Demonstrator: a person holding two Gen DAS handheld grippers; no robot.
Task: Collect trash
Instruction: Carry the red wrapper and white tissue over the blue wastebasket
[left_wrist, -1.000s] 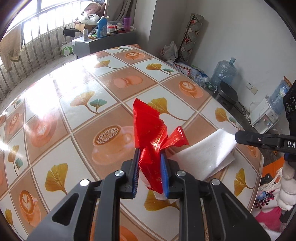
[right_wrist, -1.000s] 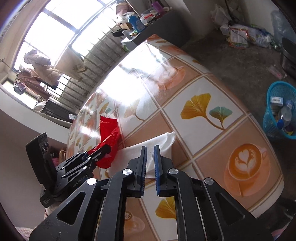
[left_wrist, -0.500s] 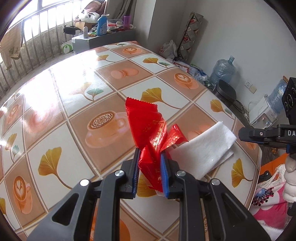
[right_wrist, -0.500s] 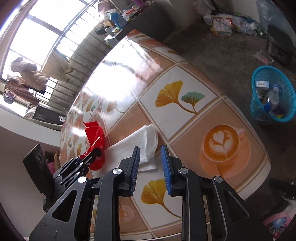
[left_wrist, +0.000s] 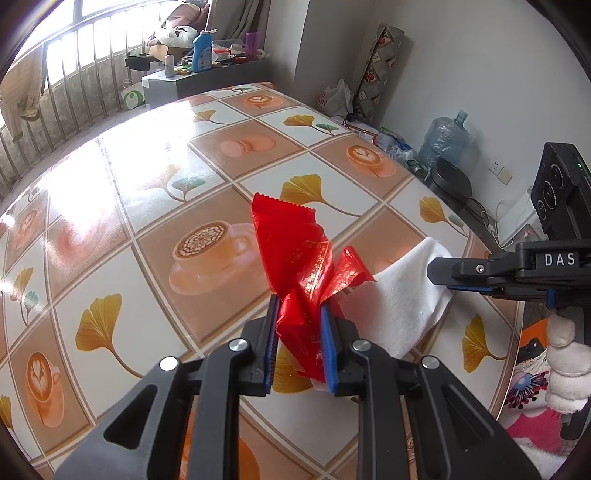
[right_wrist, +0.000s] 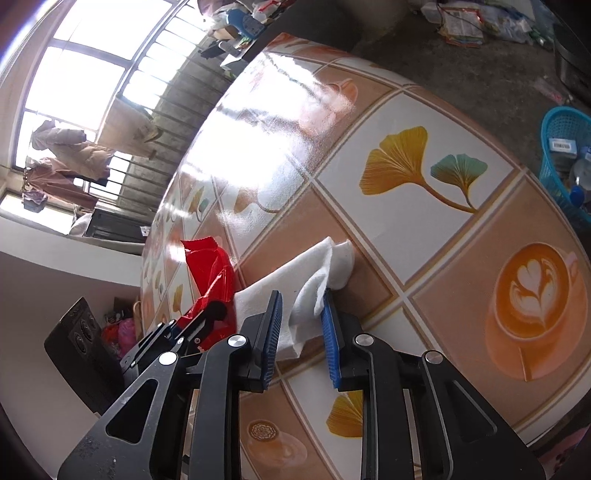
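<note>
The left gripper (left_wrist: 299, 314) was clamped on a crumpled red wrapper (left_wrist: 301, 266), which stood up out of its blue pads above the table (left_wrist: 155, 280) (a glossy top printed with ginkgo leaves and coffee cups). Just to the wrapper's right a white tissue (left_wrist: 399, 306) lay flat on the table, one edge tucked under the wrapper. The right gripper (right_wrist: 300, 301) had come in over the tissue's outer edge; its jaws had just been closing, with a lifted fold of the tissue between them and touching the right-hand pad (right_wrist: 330, 332), though a gap still showed at the other pad. A blue basket (right_wrist: 561, 162) sat on the floor beyond the table, well apart from the tissue.
</note>
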